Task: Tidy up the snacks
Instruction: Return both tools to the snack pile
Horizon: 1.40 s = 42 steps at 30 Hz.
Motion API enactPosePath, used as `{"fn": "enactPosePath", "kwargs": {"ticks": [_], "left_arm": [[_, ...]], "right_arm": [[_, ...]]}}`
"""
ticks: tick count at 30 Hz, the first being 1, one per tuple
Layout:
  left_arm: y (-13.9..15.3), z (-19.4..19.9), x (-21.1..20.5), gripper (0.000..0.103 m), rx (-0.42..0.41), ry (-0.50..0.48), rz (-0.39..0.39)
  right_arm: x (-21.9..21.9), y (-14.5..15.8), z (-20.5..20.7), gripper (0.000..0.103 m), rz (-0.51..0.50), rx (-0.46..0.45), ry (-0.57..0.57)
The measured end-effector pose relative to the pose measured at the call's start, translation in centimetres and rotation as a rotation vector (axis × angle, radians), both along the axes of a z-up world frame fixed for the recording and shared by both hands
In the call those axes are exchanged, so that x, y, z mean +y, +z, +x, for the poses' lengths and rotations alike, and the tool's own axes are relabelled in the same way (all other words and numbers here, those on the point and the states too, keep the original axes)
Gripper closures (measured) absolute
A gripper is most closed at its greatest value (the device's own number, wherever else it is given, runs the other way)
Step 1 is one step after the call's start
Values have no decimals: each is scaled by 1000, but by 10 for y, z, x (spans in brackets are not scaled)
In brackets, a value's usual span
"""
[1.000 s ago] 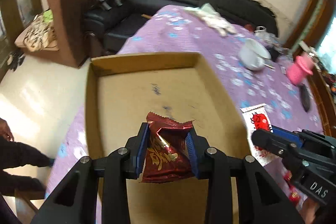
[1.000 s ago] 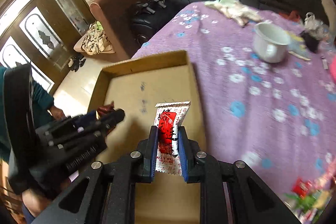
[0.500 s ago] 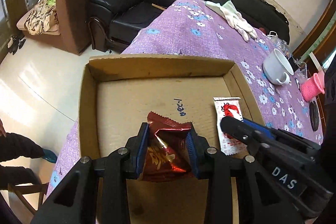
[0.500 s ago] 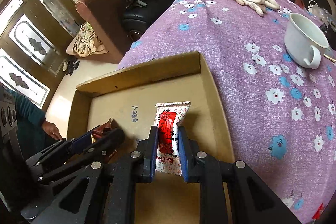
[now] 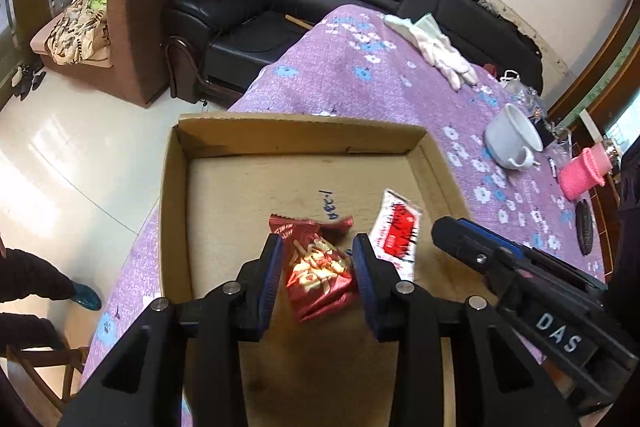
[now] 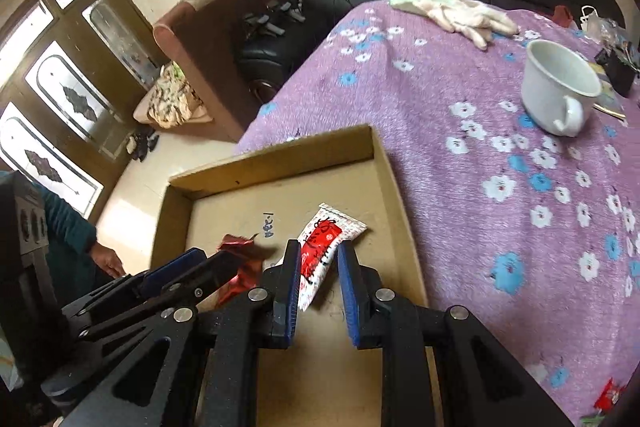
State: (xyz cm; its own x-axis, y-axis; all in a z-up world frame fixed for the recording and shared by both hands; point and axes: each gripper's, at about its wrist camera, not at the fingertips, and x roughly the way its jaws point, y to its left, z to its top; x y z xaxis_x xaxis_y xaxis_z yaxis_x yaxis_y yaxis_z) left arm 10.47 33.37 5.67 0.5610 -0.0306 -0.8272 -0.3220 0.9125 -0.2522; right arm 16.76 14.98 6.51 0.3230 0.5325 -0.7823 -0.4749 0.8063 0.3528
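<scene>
At the left edge of the surface (image 6: 480, 131) an open, shallow cardboard box (image 5: 172, 195) is set as the collecting place, and both grippers are tipped down into it. Nothing is seen lying loose on its floor apart from a pen mark. On the left side of the box a red foil packet (image 5: 316, 267) is pinched between the fingers of the left gripper (image 5: 316, 259), held low and askew, apparently so that it can be laid flat on the cardboard. Just beside it, towards the box's right wall, a white-and-red sachet (image 6: 324, 243) is gripped in the narrow gap of the right gripper (image 6: 318, 267), its free end slanted to the right and close to the floor; whether it touches cannot be told. Neither snack is judged released yet. Further right, a white cup (image 6: 560, 83) stands on the cloth, and a red wrapper (image 6: 608, 395) waits at the near right corner
</scene>
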Motion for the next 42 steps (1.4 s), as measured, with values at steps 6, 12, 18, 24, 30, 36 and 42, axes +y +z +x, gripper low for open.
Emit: {"fn": "enactPosePath", "kwargs": {"ticks": [6, 12, 18, 24, 30, 36, 42], "left_arm": [[18, -19, -23, 65, -50, -28, -2], [35, -48, -66, 61, -117, -81, -12], [38, -74, -128, 60, -160, -176, -36], [24, -93, -194, 60, -153, -294, -59], [7, -100, -245, 60, -109, -396, -62], [2, -95, -267, 60, -75, -425, -41], [1, -93, -268, 60, -57, -411, -48]], "right_arm": [[-50, 18, -28, 82, 52, -8, 7], [-130, 27, -63, 82, 130, -14, 0], [-223, 21, -95, 82, 170, -13, -58], [-295, -1, -124, 82, 177, -13, -104], [-331, -22, -138, 80, 154, 13, -101], [-310, -25, -159, 58, 19, -60, 52], [-285, -40, -188, 58, -263, -182, 148]]}}
